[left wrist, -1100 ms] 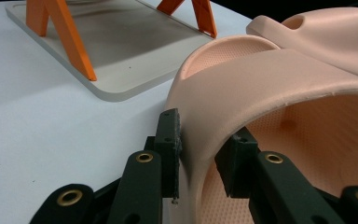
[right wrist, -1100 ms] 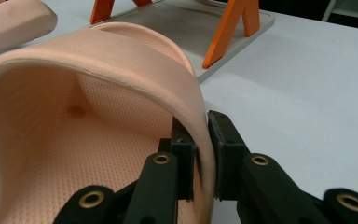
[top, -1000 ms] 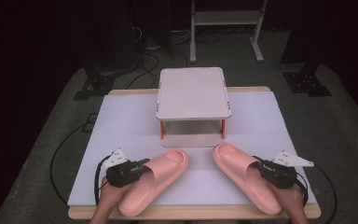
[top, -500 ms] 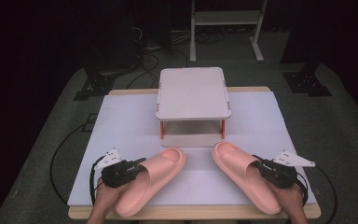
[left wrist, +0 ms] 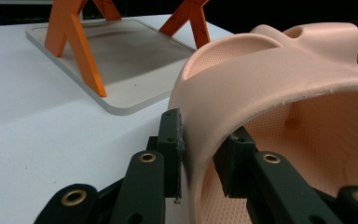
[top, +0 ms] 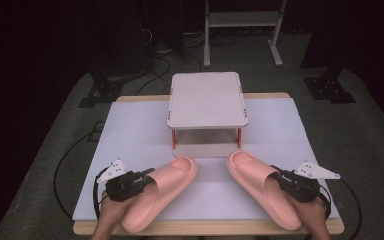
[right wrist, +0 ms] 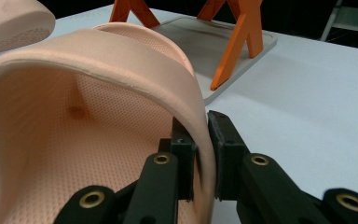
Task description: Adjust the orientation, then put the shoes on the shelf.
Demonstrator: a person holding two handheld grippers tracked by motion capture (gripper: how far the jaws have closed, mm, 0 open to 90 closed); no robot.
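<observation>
— Since the picture a second before, what had shifted?

— Very little. Both slippers had slid slightly toward the lower edge of the high view, the left one most, and the hands had drawn back with them. The two-tier stand (top: 207, 99) had kept its place at the centre of the frame.

— What sat at the lower left?

— The left gripper (top: 141, 180) lay there, a hand (top: 109, 214) behind it rising from the bottom edge. Its jaws were clenched on the outer side of the left slipper (top: 162, 195), grasping the strap wall. In the left gripper view one pad pressed the outside of that wall and the other the inside, with the left slipper (left wrist: 279, 88) taking up the right half of the frame and the stand's lower tray and orange legs (left wrist: 77, 51) at the upper left.

— And how did that slipper lie?

— Flat on the white table cover (top: 130, 135), toe angled up and to the right, near the stand's lower tray.

— Then the middle of the frame?

— The stand, its pale top tray above a lower tray, with the two toes just below it and apart from each other.

— And the lower right?

— The right slipper (top: 262, 192) lay with its toe pointing up and to the left. The right gripper (top: 282, 181) was closed on its outer strap wall, and in the right gripper view the wall (right wrist: 200, 126) was pinched between both pads, the slipper (right wrist: 88, 121) spreading across the left of that frame.
</observation>
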